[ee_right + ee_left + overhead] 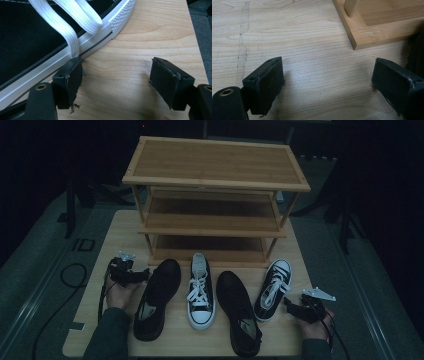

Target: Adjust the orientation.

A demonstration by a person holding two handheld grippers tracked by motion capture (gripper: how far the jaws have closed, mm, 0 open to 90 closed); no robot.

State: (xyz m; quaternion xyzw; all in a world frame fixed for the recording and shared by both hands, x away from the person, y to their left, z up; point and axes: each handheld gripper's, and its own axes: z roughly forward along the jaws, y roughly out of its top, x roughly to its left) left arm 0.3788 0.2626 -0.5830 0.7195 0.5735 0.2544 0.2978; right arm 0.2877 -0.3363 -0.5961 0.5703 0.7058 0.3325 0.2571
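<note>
Four shoes lie in a row on the wooden table (120,230): a black leather shoe (157,297) at the left, a black-and-white sneaker (200,290), a second black leather shoe (239,317) and a second sneaker (272,289) at the right. My left gripper (145,274) rests just left of the left black shoe; its jaws (327,82) stand open over bare wood. My right gripper (289,304) sits by the right sneaker's heel side, open (116,80), with its left jaw beside the sneaker's white sole (82,50) and a lace (71,37) hanging over it.
A three-tier bamboo shoe rack (215,195) stands at the back of the table; its bottom corner (372,32) is just ahead of my left gripper. The table's right edge (197,50) runs close to my right gripper. A black cable (70,275) lies on the floor at the left.
</note>
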